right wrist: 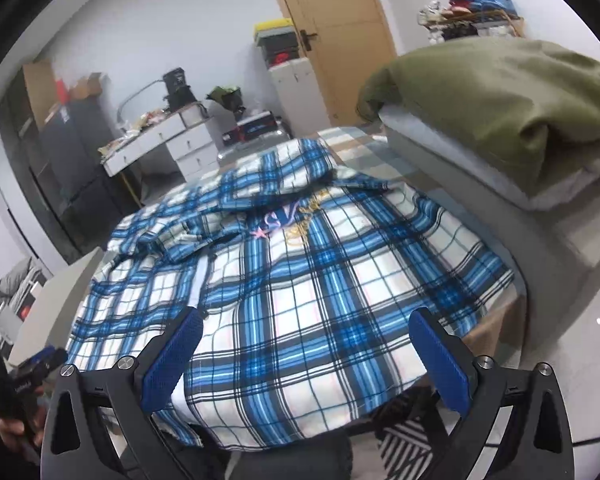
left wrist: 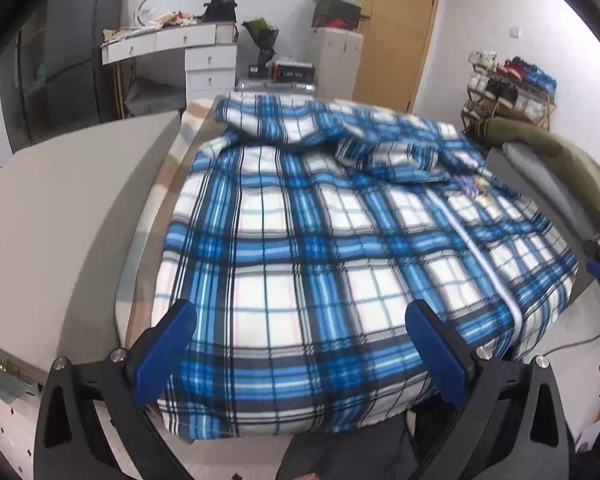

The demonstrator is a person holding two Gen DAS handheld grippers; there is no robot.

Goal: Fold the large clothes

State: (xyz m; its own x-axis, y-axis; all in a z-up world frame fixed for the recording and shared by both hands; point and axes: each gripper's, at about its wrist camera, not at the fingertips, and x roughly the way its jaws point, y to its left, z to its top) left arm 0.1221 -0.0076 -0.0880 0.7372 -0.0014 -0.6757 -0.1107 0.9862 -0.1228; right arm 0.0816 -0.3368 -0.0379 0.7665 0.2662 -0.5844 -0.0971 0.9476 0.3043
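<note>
**Plaid shirt spread flat, both claws empty above its hem**

Blue pads of the left gripper (left wrist: 300,354) stand wide apart in the left wrist view, holding nothing, poised just over the near hem of the plaid shirt (left wrist: 320,248). That shirt lies spread on a low table (left wrist: 140,312), front up, with one sleeve thrown across the chest beyond the pads, probably a first fold. Right of the shirt, an olive garment (left wrist: 556,156) sits on a grey stack, likely finished pieces set aside.

From the right wrist view, the right gripper (right wrist: 306,354) is likewise spread and empty, hovering over the shirt's (right wrist: 300,280) near hem. Embroidered lettering (right wrist: 296,220) sits past the pads, below the collar. At the lower left edge a hand (right wrist: 16,426) grips the other tool's handle. Both claws seem placed to take the hem together.
</note>
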